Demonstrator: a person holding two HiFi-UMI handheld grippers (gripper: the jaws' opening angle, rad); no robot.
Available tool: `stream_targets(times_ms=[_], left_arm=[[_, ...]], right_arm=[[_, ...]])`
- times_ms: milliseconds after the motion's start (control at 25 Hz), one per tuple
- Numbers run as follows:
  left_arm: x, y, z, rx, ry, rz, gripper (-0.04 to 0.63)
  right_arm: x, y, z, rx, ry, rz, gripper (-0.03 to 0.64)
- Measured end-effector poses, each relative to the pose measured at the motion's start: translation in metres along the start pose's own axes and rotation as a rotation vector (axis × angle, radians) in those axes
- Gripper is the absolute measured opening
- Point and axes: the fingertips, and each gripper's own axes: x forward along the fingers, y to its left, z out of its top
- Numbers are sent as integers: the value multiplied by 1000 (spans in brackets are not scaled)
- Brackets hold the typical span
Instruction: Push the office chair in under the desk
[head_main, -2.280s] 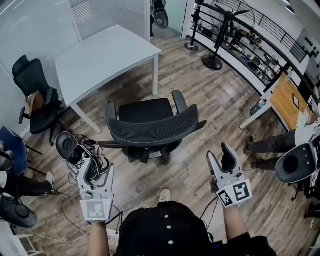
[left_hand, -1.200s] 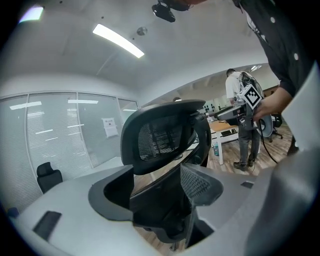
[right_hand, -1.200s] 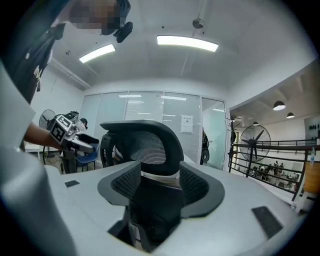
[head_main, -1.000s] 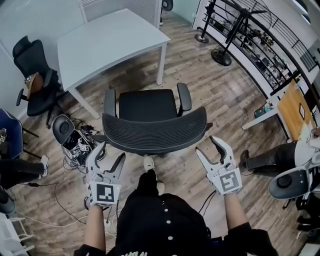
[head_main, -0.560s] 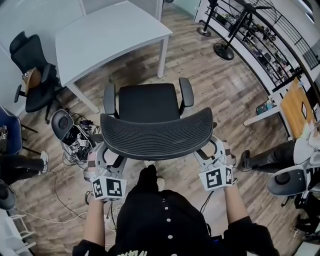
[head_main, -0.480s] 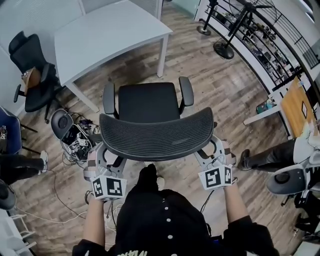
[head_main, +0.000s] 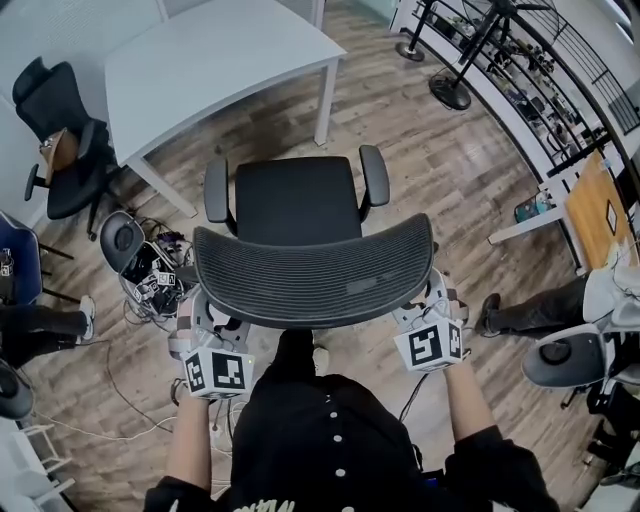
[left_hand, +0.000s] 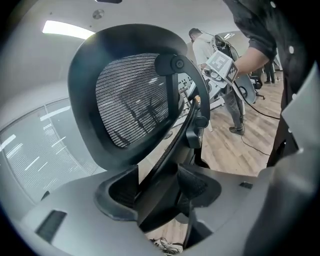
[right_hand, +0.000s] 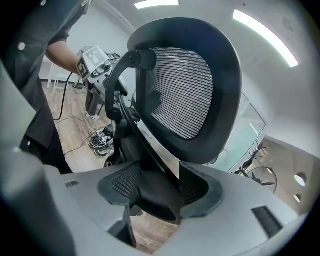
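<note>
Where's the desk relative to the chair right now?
Head view, upper left: the desk stands just beyond the office chair, whose seat faces its near edge.

In the head view the back of the chair (head_main: 315, 270) covers its base and wheels and the jaws of the left gripper (head_main: 208, 320) and right gripper (head_main: 430, 308). The left's have just been closing, the back's rim between them. The table (head_main: 200, 60) runs off the top edge, and a person (head_main: 605, 292) off the right edge. The shelf items (head_main: 512, 92), upper right, are too small to name.
</note>
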Motion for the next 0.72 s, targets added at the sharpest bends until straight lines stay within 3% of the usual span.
stream_targets(times_ms=[720], left_arm=[[13, -1, 4, -39, 10, -11, 262]], right_arm=[[16, -19, -7, 37, -10, 69, 290]])
